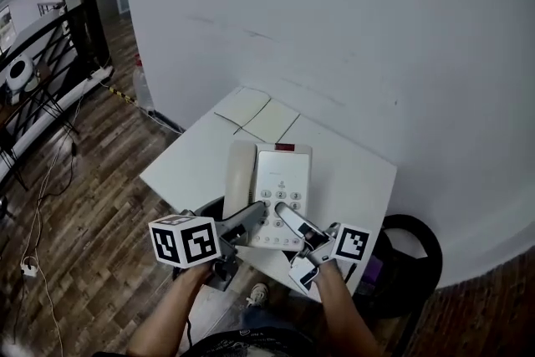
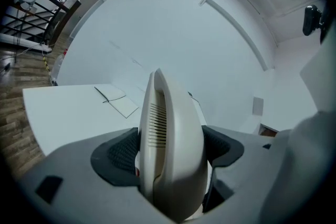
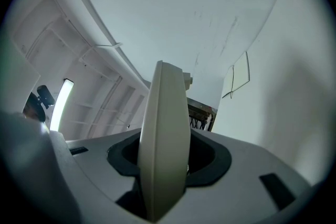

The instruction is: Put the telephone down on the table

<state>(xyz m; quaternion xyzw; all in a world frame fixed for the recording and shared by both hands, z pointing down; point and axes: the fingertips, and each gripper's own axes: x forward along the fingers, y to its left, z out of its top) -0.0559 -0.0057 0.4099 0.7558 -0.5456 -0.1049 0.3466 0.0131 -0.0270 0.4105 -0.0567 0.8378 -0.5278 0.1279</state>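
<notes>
Centrally, both pairs of jaws are clamped on the near edge of the cream telephone (image 1: 280, 175): left gripper (image 1: 253, 216) at the handset side, right gripper (image 1: 290, 217) at the keypad side. Telephone lies level over the white table (image 1: 188, 163), handset in its cradle; contact with the tabletop cannot be told. Pale sheets (image 1: 255, 113) occupy the table's far corner

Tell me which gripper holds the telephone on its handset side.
The left gripper, clamped on the edge of the telephone by the handset; the right gripper grips the keypad side instead.
</notes>
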